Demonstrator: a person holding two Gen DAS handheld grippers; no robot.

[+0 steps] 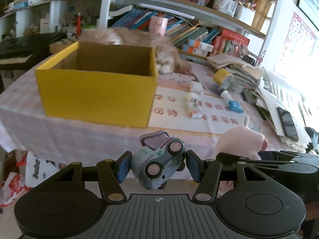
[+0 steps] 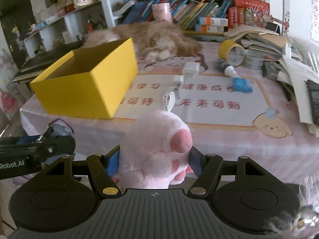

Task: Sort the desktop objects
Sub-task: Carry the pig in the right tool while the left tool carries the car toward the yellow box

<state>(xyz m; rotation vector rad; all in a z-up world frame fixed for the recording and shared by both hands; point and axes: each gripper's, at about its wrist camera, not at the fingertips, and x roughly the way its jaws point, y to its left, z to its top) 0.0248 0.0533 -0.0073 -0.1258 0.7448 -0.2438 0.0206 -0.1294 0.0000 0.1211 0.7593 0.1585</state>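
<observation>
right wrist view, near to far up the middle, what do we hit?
right gripper shut on the pink plush toy → white strap loop → white adapter → fluffy cat → pink cup on the bookshelf.

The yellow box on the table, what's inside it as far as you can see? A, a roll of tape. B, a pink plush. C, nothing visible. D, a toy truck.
C: the yellow box shows only bare cardboard walls; the toy truck and pink plush are in the fingers.
</observation>
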